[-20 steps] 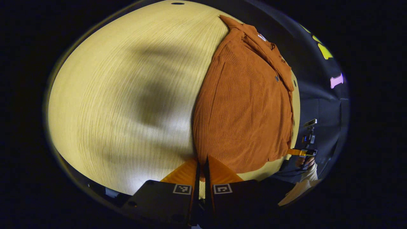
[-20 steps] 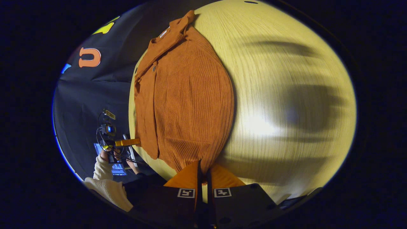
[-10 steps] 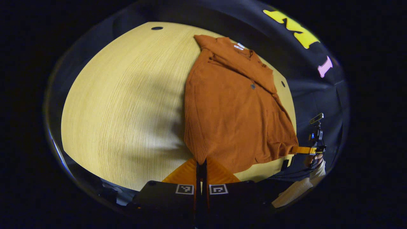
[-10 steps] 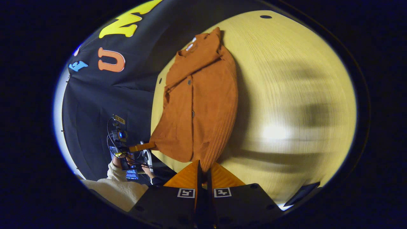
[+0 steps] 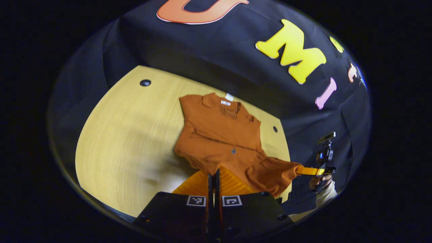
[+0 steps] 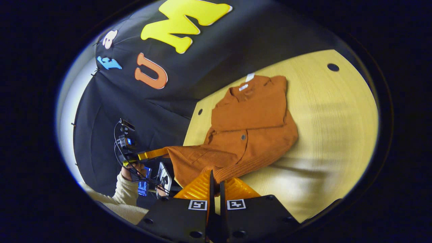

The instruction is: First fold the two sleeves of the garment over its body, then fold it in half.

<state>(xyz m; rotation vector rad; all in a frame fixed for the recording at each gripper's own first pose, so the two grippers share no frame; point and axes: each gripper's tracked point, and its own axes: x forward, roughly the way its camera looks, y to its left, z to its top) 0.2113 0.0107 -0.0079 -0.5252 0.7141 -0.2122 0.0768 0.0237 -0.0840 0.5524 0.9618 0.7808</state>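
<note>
We see a rust-orange garment (image 5: 222, 135) in a fine ribbed weave, with a small dark button (image 5: 233, 151) on its front and a white tag (image 5: 229, 97) at the collar. Under it, the table (image 5: 128, 135) is pale yellow wood with thin grain lines and dark round holes. A cream sleeve (image 6: 126, 192) covers the person's arm.

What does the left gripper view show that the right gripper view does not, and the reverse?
Left gripper view: the right gripper farther off, pinching a hem corner. Right gripper view: the left gripper farther off, pinching the other corner. Both: the rust-orange ribbed garment, collar end on the pale wooden table, hem end lifted.
</note>
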